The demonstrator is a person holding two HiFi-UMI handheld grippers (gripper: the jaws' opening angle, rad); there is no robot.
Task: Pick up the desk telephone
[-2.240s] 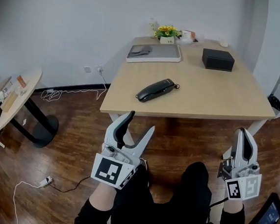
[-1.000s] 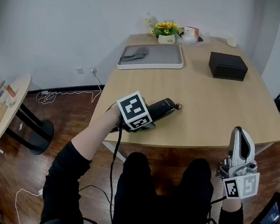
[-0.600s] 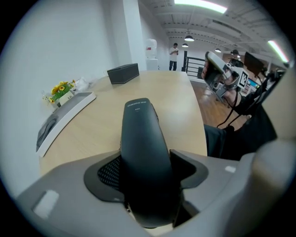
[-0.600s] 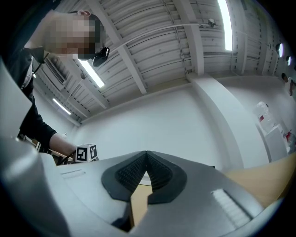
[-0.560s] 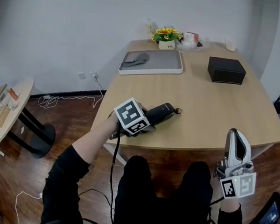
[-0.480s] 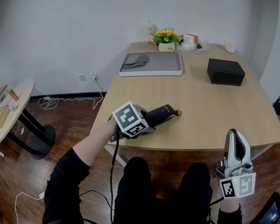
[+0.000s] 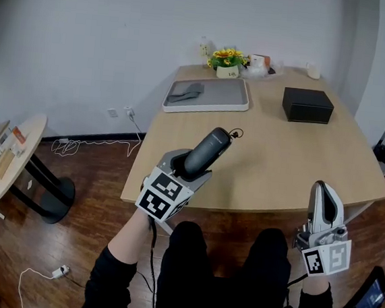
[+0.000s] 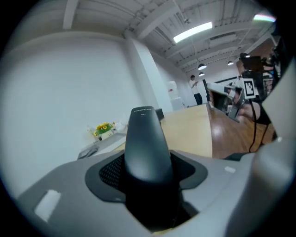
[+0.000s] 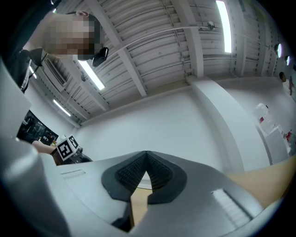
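Observation:
The black telephone handset [image 7: 207, 151] is off the wooden desk [image 7: 294, 153], lifted in the air and tilted up toward the far side. My left gripper [image 7: 190, 166] is shut on its lower end. In the left gripper view the handset [image 8: 145, 143] stands between the grey jaws, filling the middle. A short loop of cord shows at its top end [image 7: 234, 132]. My right gripper [image 7: 324, 204] hangs low at the right, below the desk's front edge, shut with nothing in it; in the right gripper view its pads [image 9: 146, 178] meet at the tips.
On the desk stand a black box [image 7: 307, 105], a white tray [image 7: 233, 102] with a grey cloth [image 7: 184, 89], and a pot of yellow flowers [image 7: 227, 60] at the back. A round side table [image 7: 11, 156] stands at the left. A cable [image 7: 92, 139] lies on the wooden floor.
My left gripper reached the handset lying on the desk, shut on it, and has now lifted it off the desk and drawn it toward me. The right gripper stayed still.

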